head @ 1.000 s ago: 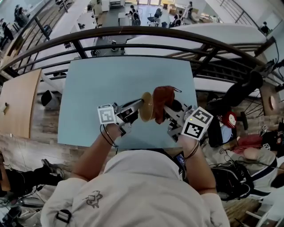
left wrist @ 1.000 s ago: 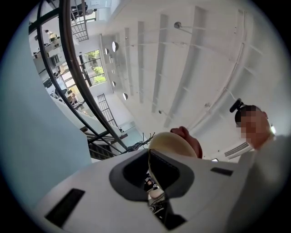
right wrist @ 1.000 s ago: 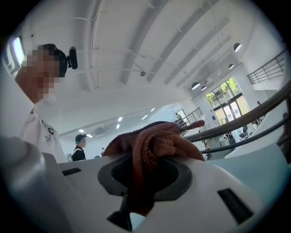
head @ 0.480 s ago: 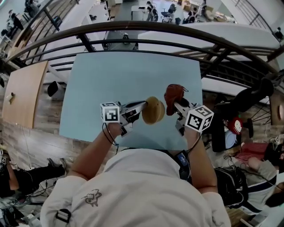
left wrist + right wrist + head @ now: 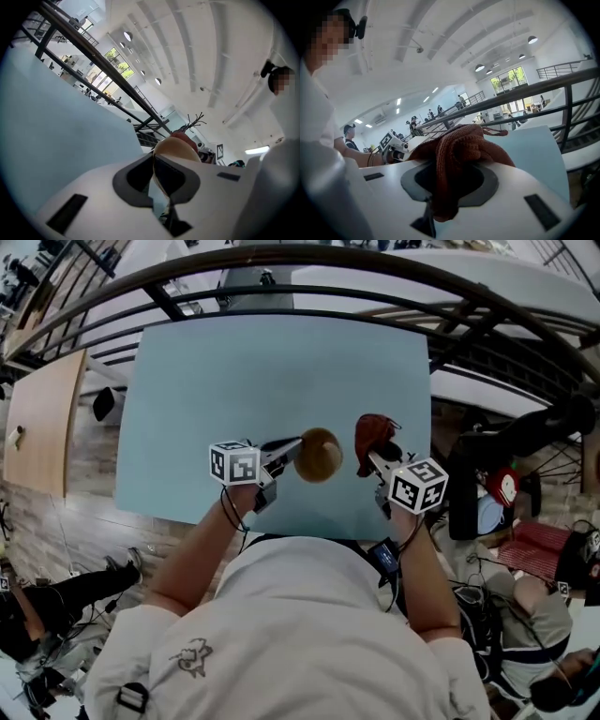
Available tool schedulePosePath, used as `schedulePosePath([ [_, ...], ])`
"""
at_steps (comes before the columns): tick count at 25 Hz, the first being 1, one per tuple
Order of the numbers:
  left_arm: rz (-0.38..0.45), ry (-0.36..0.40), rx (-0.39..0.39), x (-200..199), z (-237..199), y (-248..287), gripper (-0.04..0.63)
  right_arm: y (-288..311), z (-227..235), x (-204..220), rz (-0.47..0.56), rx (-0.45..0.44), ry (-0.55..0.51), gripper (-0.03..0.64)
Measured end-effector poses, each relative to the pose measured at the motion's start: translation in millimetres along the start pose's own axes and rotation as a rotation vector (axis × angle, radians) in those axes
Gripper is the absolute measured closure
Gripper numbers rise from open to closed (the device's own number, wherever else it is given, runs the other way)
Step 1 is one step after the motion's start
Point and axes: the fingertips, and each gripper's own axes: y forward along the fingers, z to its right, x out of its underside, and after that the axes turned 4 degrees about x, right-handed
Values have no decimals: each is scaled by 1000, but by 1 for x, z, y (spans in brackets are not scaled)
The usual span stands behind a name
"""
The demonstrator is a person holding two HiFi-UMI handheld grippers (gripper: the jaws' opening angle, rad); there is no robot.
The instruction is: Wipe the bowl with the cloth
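Tan bowl point(image 5: 319, 455), one item. It was held by its rim in the left claw point(image 5: 292, 449), whose jaws were clenched on the thin wall, and it was tipped on edge with its rounded back toward the person. It sat low over the near part of the pale blue table point(image 5: 234, 381); whether it touched the top could not be told.

Rust-red knitted cloth point(image 5: 374, 433), one item. It was bunched and gripped in the right claw point(image 5: 377, 458), with the jaws tight on a fold and the rest spilling over them. It was just to the right of the bowl, with a clear gap between the two.

Change noted: a second earlier the cloth was pressed against the bowl, with both carried higher and closer together. By this moment the two claws had come down toward the table and drawn apart, so cloth and bowl no longer met.

Assessment: wiping contact was broken. This was probably the close of the wipe, with both items on their way to being set down. It could also have been a pause before another pass, which would need the cloth brought back against the bowl.
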Motion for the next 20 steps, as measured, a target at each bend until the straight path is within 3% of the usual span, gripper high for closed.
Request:
schedulePosePath([
  [5, -37, 11, -113, 9, -30, 15, 574, 7, 22, 35, -52, 5, 63, 520],
  [9, -89, 43, -193, 22, -57, 26, 574, 16, 41, 65, -123, 28, 23, 520],
  [20, -182, 160, -303, 57, -110, 54, 574, 43, 72, 127, -252, 9, 40, 520],
])
